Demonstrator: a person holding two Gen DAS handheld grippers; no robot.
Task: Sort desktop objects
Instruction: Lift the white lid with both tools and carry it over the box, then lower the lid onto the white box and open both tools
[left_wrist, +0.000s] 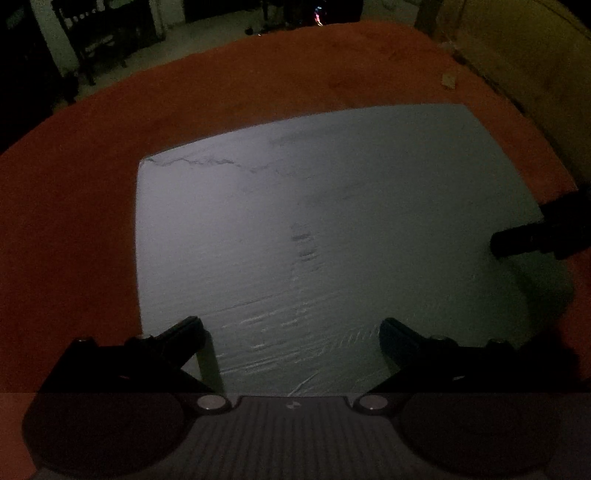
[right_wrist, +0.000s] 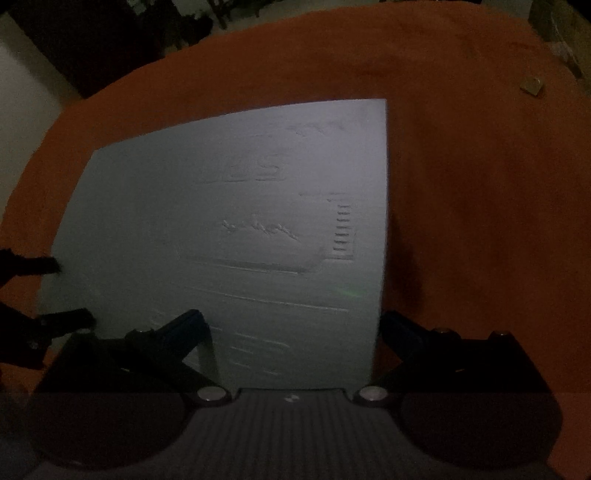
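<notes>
No container shows in either view. A pale grey, flat rectangular board (left_wrist: 332, 236) with dents and scratches lies on the bench (left_wrist: 92, 192), which is covered in a rust-orange cloth; nothing rests on the board. The left tool (left_wrist: 291, 328) hovers over the board's near edge with its two dark fingers spread wide and nothing between them. The right tool (right_wrist: 291, 321) is likewise spread and empty, its left finger over the board and its right finger over the orange cloth just past the board's right edge. In the left wrist view the right tool's fingertips (left_wrist: 517, 243) reach in at the board's right edge. A small pale scrap (right_wrist: 532, 86), too blurred to identify, sits on the cloth towards the bench's far right corner, well apart from the board. The room is dim; beyond the far edge stand a dark wooden chair (left_wrist: 99, 40) on a light floor.
</notes>
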